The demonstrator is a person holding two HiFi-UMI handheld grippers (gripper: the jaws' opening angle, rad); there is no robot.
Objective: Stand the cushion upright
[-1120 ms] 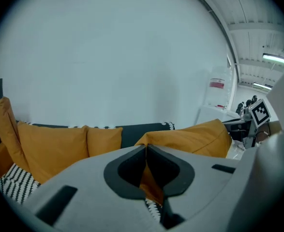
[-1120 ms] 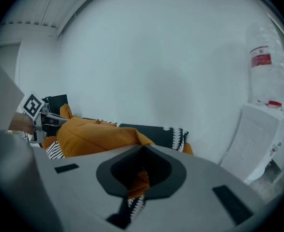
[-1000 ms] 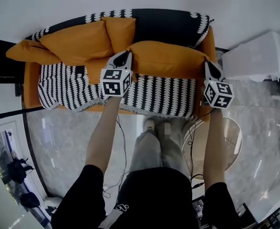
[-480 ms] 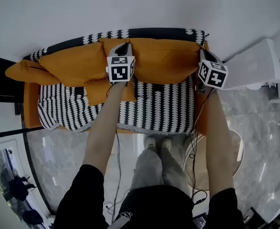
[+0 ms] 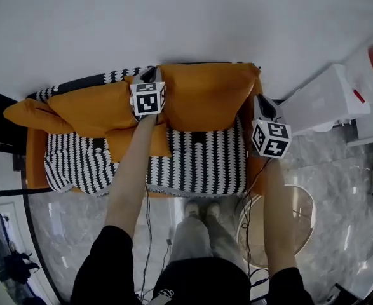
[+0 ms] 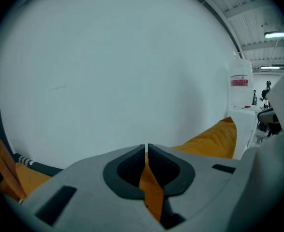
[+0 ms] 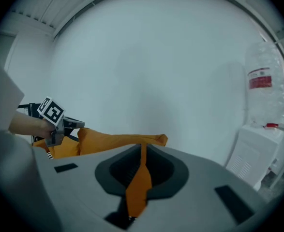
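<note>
I see the cushion at my 12 o'clock, standing against the back of the sofa between my two grippers. The left gripper is at its 9 o'clock end, up by the top corner. Its jaws are pressed nearly together, with a fold of orange cloth pinched between the pads. The right gripper is at the 3 o'clock end. Its jaws are just beginning to open, and a strip of the same cloth runs between them and is caught there.

The cushion's long axis runs from 9 to 3 o'clock along the sofa back. Its top edge is nearest the white wall and its broad face is turned out toward me. In the right gripper view that top edge stretches away from the jaws toward 9 o'clock, where the left gripper holds the far corner.

It is a plump, plain orange rectangle with a seamed edge that comes to points at the corners. Its lower edge meets the black-and-white striped throw on the seat. More orange pillows lie at 9 o'clock from the left gripper.
</note>
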